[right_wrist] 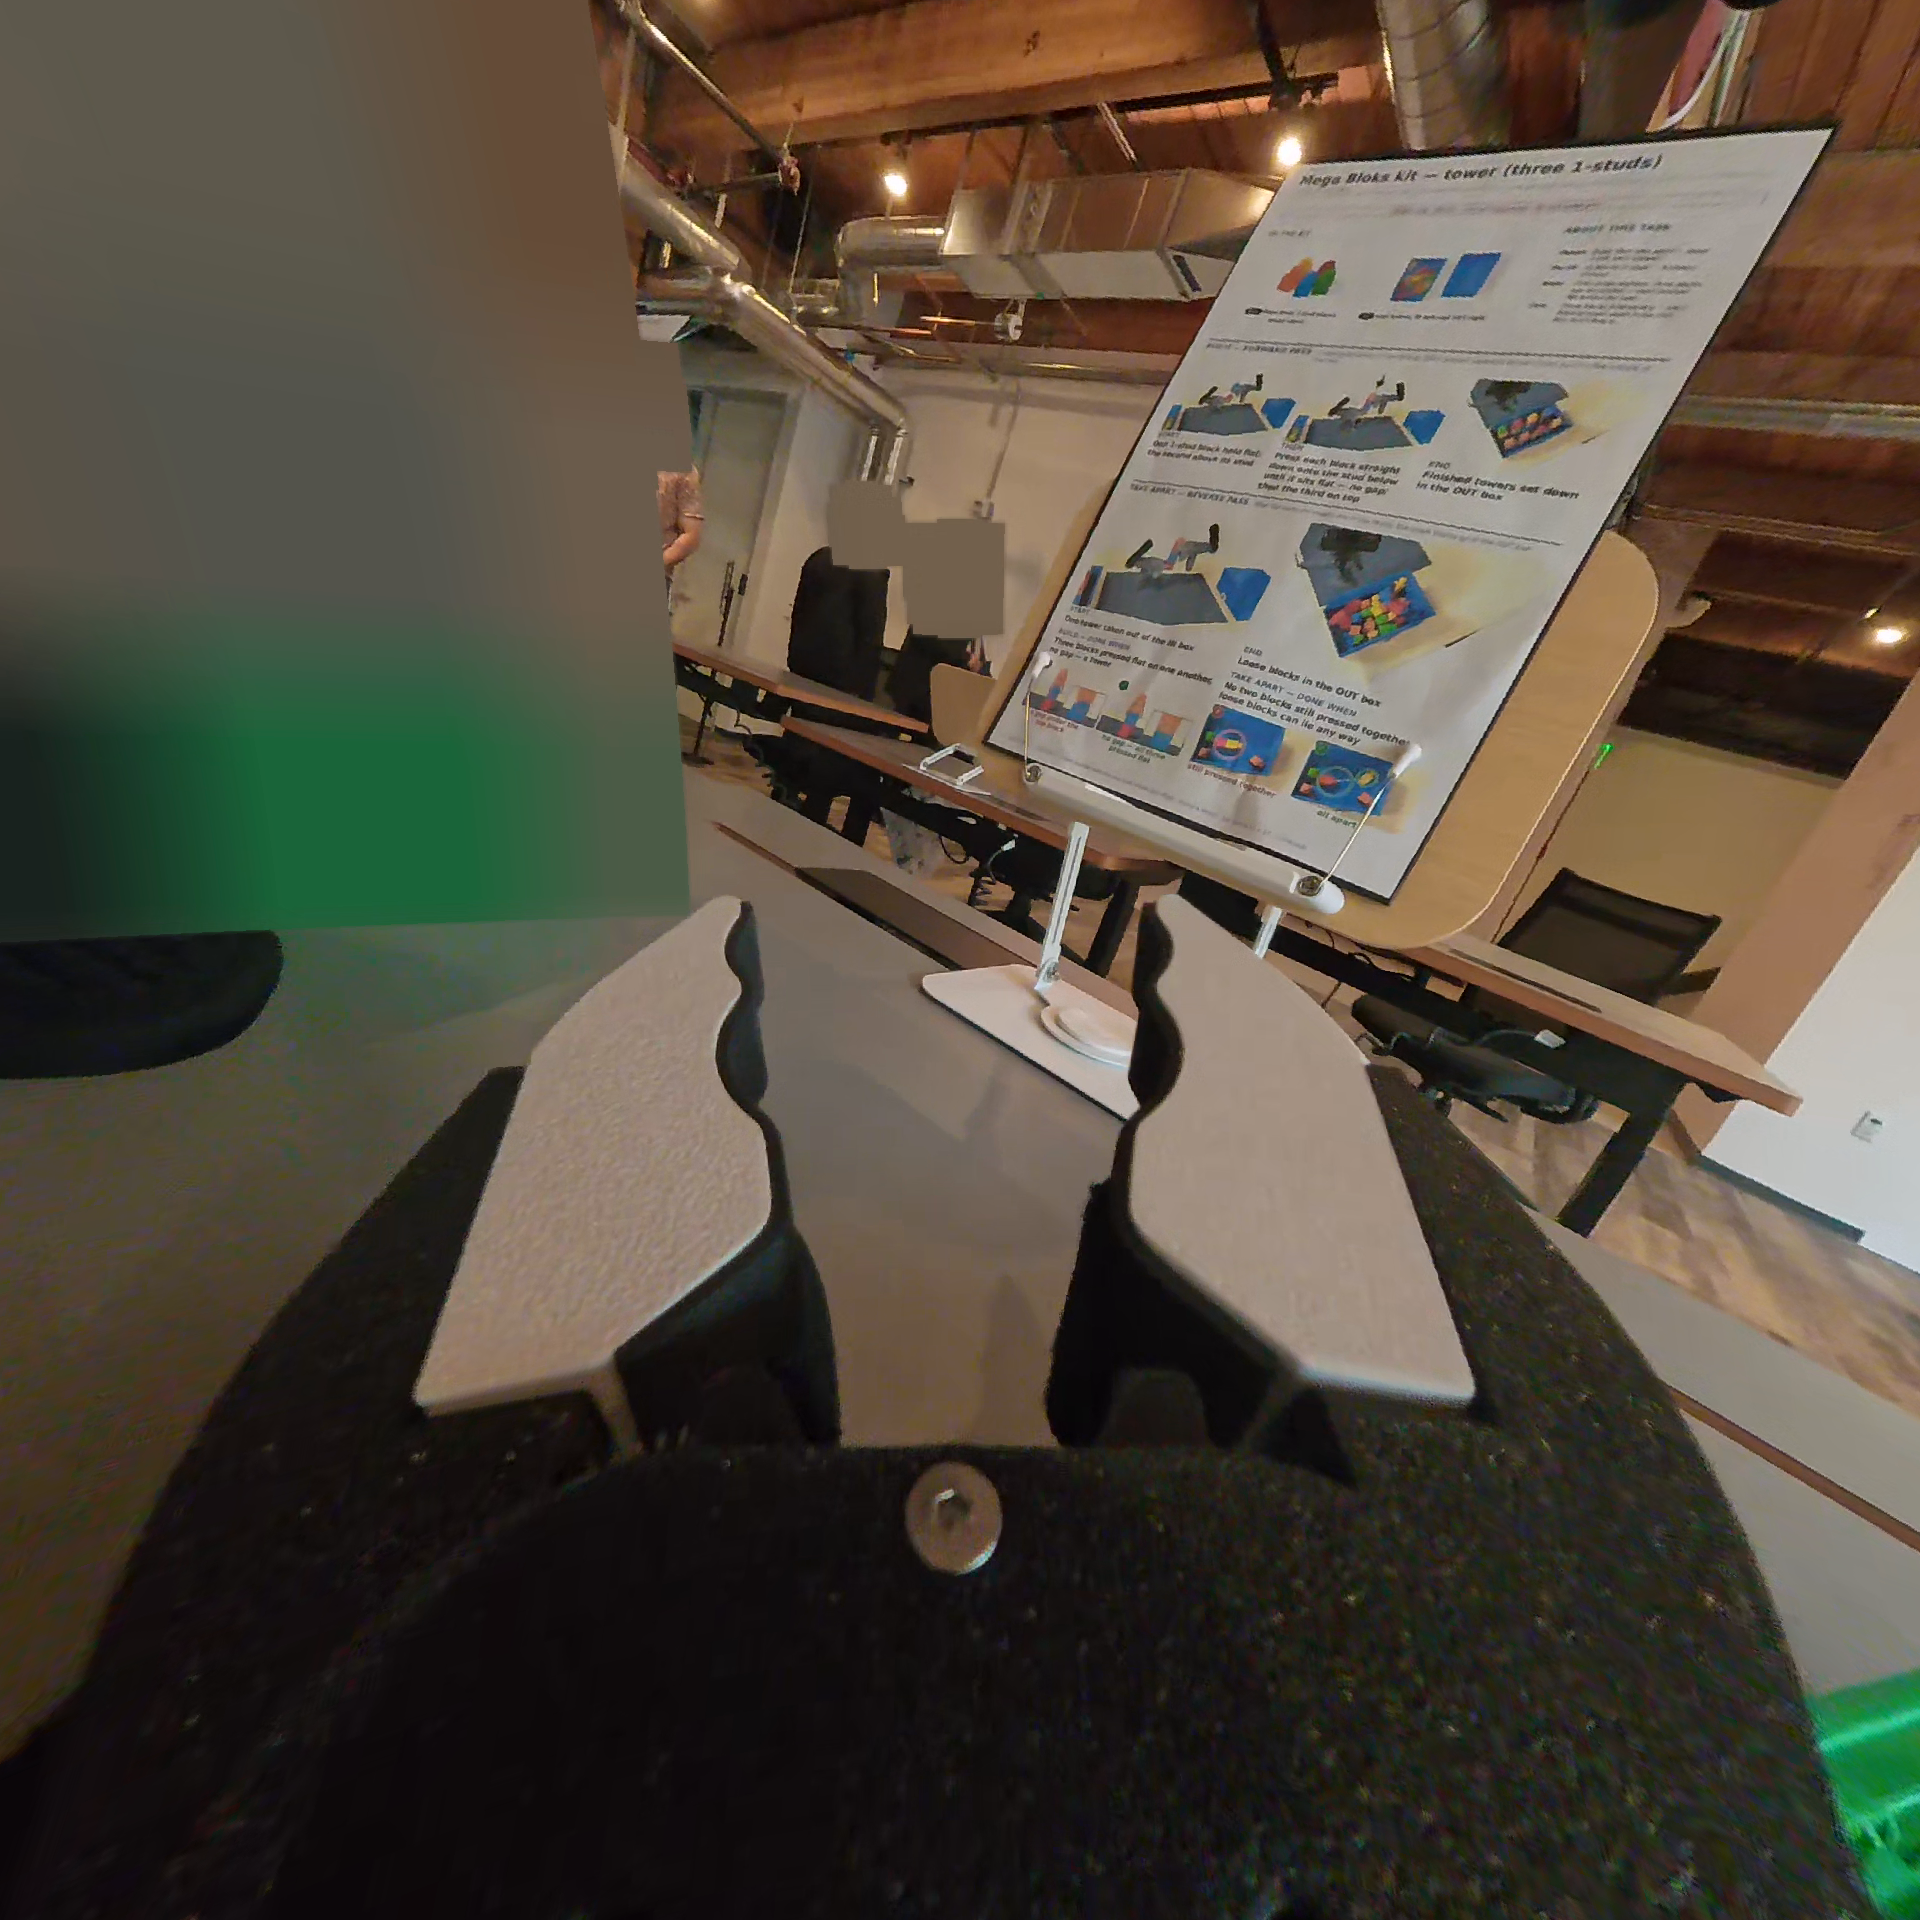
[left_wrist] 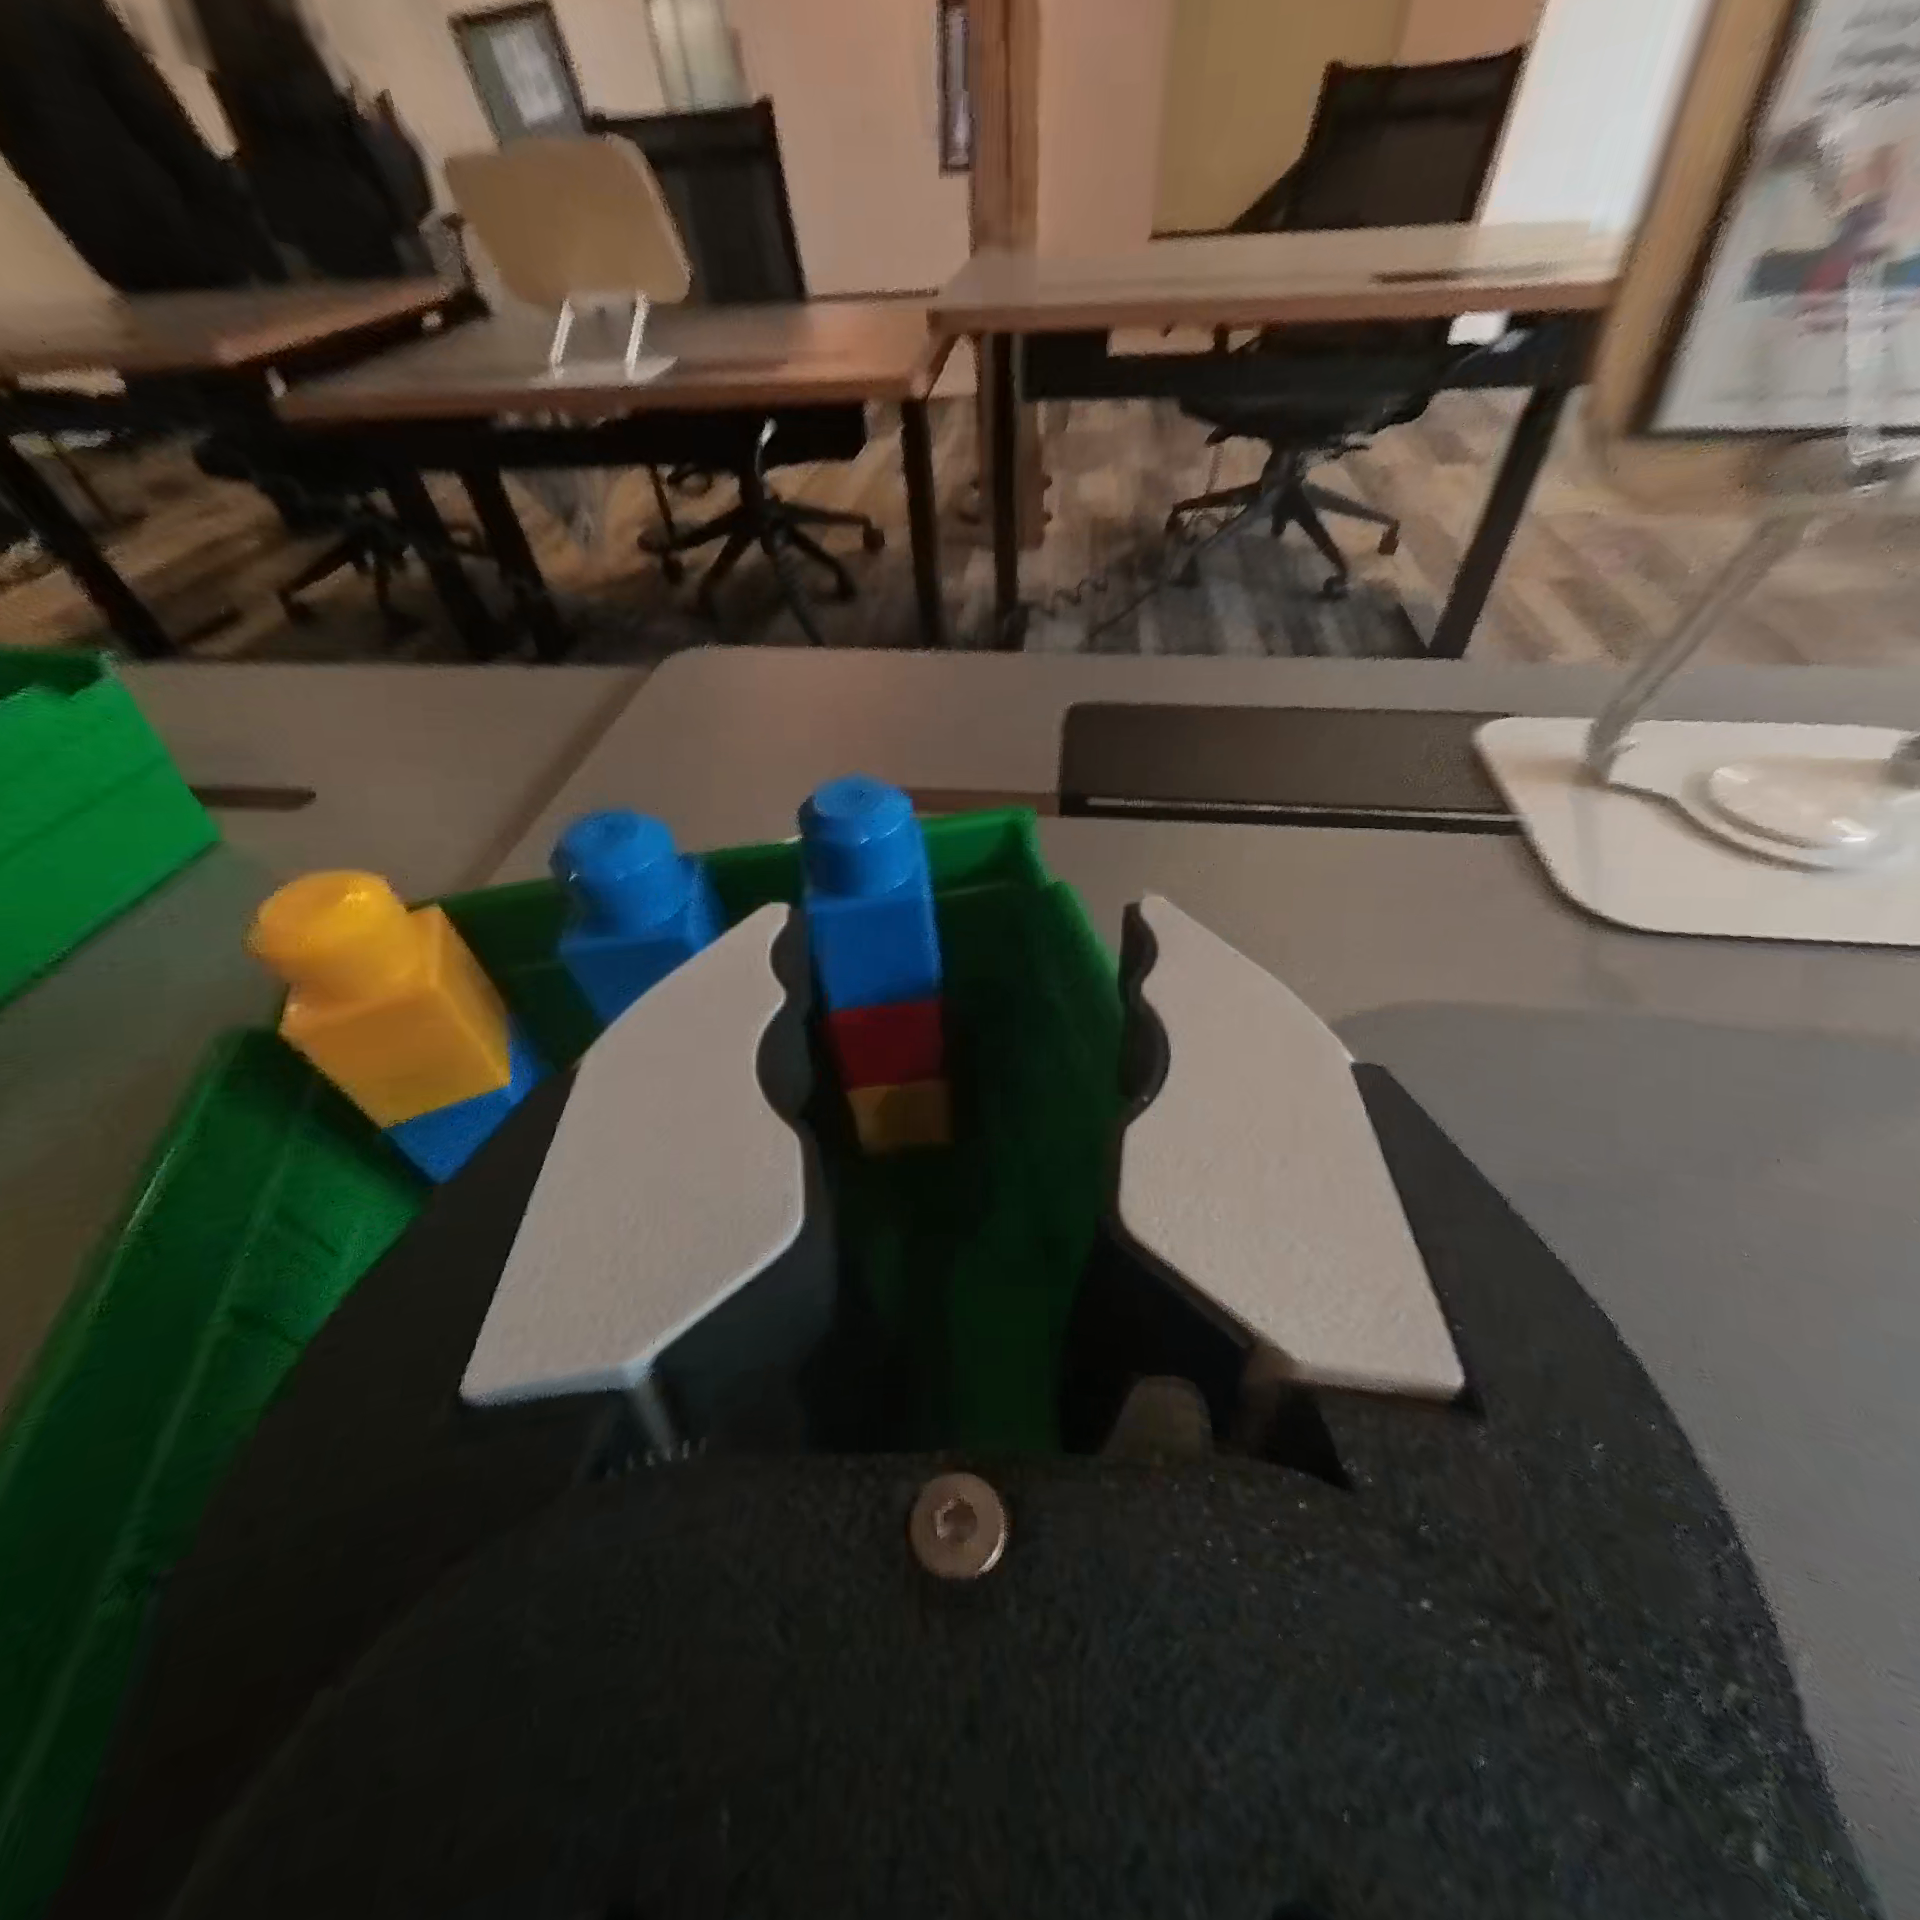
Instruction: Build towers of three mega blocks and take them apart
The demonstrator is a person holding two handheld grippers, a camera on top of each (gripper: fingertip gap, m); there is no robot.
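In the left wrist view a tower (left_wrist: 883,987) of a blue block on a red one on a yellow one stands upright in a green box (left_wrist: 1023,842). My left gripper (left_wrist: 956,925) is open around it, with the tower close to the left finger (left_wrist: 665,1122) and a wide gap to the right finger. A yellow-on-blue tower (left_wrist: 395,1018) and a blue-topped one (left_wrist: 634,914) stand further left in the same box. My right gripper (right_wrist: 945,914) is open and empty above the grey table (right_wrist: 894,1195). No blocks show in the right wrist view.
A second green box (left_wrist: 83,790) sits at the far left. A white stand base (left_wrist: 1662,831) holds an instruction sheet (right_wrist: 1351,499). A dark mat (left_wrist: 1662,1143) lies to the right. A green edge (right_wrist: 1870,1766) shows at the lower right. Desks, chairs and people are beyond. There is about 50 cm between the tips of the two grippers.
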